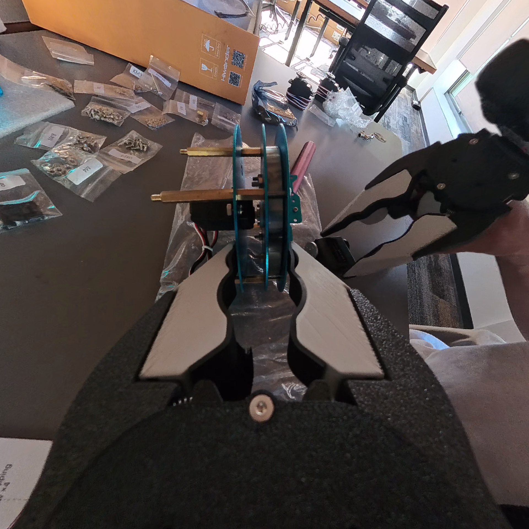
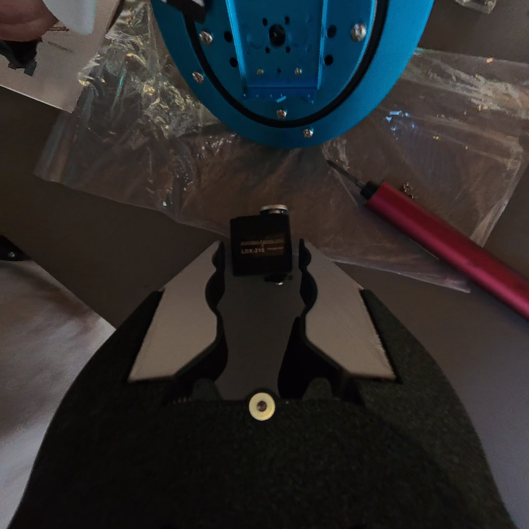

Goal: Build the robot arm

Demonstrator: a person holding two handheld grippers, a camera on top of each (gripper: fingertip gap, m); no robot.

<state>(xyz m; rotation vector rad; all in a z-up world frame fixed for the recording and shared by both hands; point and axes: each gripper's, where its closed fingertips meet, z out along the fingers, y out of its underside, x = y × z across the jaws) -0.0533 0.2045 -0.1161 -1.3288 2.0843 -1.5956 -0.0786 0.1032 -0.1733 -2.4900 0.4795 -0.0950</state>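
left gripper point(image 1: 262, 252): black body, grey finger faces; clamped on the rim of the blue metal disc assembly point(image 1: 259, 206), fingers pressing the outer discs from both sides
blue metal disc assembly: three round blue plates on edge, joined by brass standoffs point(image 1: 194, 196) that stick out to the left; black servo with red-white-black wires fixed between plates; seen face-on from the right wrist view point(image 2: 286, 123), with screws round the ring and a blue bracket in the middle; held over a clear plastic sheet point(image 1: 197, 229)
right gripper point(image 2: 260, 252): jaws parted, straddling a small black servo block point(image 2: 259, 249); whether the fingers touch its sides, cannot tell; from the left wrist view point(image 1: 337, 252) it comes in from the right, tips at the servo, a hand behind it
small black servo block: lies on the dark table point(image 1: 86, 272), silver round horn on its far end, just beside the plastic sheet, near the disc assembly
magenta metal screwdriver point(image 2: 446, 246): lies on the plastic sheet, right of the servo, tip towards the disc assembly
small clear zip bags of screws point(image 1: 86, 148): scattered on the table, left and far
brown cardboard box point(image 1: 160, 37): far edge of the table, behind the bags
two more black servos point(image 1: 300, 91): far side, right of the box
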